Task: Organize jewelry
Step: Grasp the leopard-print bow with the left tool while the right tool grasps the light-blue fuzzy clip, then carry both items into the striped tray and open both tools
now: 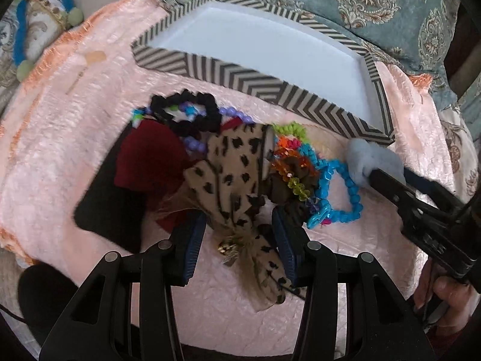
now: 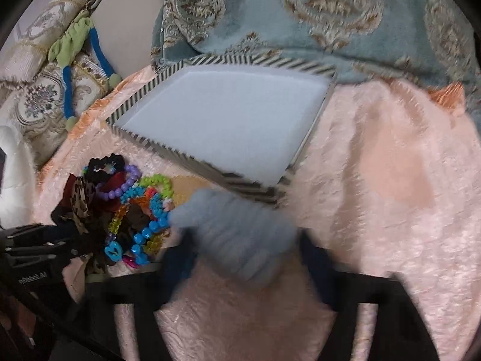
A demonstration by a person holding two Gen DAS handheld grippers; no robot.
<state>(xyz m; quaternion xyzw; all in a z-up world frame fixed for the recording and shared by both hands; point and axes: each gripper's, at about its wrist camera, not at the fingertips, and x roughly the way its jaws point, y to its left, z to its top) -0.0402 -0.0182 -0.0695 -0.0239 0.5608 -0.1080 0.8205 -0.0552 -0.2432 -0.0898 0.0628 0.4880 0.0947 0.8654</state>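
Note:
A pile of jewelry and hair accessories lies on the pink cloth [image 1: 75,138]: a leopard-print bow [image 1: 231,177], a black scrunchie [image 1: 186,114], purple beads [image 1: 231,112], a blue bead bracelet [image 1: 345,192] and a dark red piece [image 1: 147,162]. My left gripper [image 1: 239,240] has its jaws around the leopard bow's tail, apparently closing on it. My right gripper [image 2: 246,252] is shut on a pale blue fluffy scrunchie [image 2: 234,228] next to the pile; it also shows in the left wrist view [image 1: 372,158]. The striped box [image 1: 240,78] with a white lining stands behind the pile.
A teal patterned cushion [image 1: 330,3] lies behind the box. A cream embroidered cushion with a blue and green cord [image 2: 66,69] is at the far left. A black flat object [image 1: 108,201] lies under the pile's left side.

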